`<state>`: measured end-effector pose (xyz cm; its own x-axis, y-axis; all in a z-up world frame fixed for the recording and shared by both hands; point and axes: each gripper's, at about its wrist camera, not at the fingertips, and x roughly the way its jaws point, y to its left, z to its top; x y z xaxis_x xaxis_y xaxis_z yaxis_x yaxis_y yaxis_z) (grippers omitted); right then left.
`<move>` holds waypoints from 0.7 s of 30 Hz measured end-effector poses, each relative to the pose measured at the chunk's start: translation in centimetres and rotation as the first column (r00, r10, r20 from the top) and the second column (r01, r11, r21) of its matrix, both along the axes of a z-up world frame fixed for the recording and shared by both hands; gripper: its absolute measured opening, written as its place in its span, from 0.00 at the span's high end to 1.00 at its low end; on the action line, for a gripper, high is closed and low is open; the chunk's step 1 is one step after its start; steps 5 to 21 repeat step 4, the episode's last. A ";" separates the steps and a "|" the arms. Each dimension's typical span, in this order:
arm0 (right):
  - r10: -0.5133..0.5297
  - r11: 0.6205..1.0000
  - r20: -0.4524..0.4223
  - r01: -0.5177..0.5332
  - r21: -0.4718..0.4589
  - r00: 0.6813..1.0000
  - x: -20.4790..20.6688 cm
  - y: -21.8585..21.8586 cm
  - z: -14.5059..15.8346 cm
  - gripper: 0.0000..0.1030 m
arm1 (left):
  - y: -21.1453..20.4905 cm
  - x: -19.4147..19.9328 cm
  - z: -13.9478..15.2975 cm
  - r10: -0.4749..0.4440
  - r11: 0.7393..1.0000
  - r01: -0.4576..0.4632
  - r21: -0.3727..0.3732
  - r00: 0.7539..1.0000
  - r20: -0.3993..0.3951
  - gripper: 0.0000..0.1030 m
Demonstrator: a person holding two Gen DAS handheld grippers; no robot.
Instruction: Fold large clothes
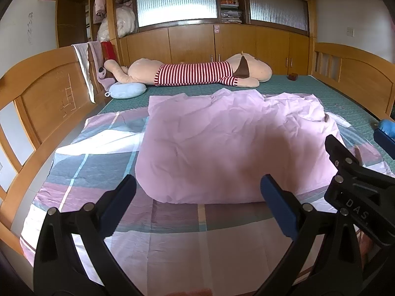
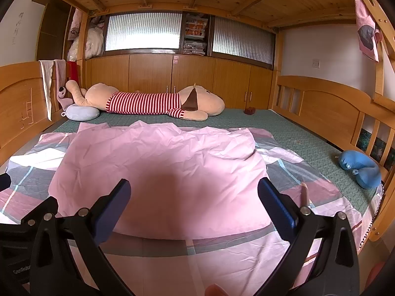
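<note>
One large pink sheet (image 1: 222,143) is seen spread on the bed, its pink side folded over the plaid side. Two grippers are held above its near edge: the left gripper (image 1: 197,197) and right gripper (image 2: 193,197), both spread wide, nothing gripped. One striped plush dog (image 1: 195,74) and two neck pillows are counted: pale blue (image 1: 127,90), darker blue (image 2: 360,170).

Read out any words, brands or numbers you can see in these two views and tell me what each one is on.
"DAS": on the black body of the right tongs; further letters are cut off.
"GenRobo": on the black body of the left tongs, cut off at the edge.
Packages on the shelf between the windows: large orange print, too blurred to read.
Handwritten marks on the left wall: not legible.
No numbers are readable.
</note>
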<state>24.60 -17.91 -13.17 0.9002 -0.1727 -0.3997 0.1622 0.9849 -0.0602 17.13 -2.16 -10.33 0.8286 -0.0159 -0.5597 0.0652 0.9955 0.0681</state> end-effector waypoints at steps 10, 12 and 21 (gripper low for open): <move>0.001 1.000 -0.014 0.000 0.010 1.000 0.2 0.0 -0.2 0.01 | 0.2 0.1 -0.1 0.004 1.000 -0.004 -0.008 1.000 -0.010 0.02; 0.001 1.000 -0.014 0.000 0.010 1.000 0.2 0.0 -0.2 0.01 | 0.2 0.1 -0.1 0.004 1.000 -0.004 -0.008 1.000 -0.010 0.02; 0.001 1.000 -0.014 0.000 0.010 1.000 0.2 0.0 -0.2 0.01 | 0.2 0.1 -0.1 0.004 1.000 -0.004 -0.008 1.000 -0.010 0.02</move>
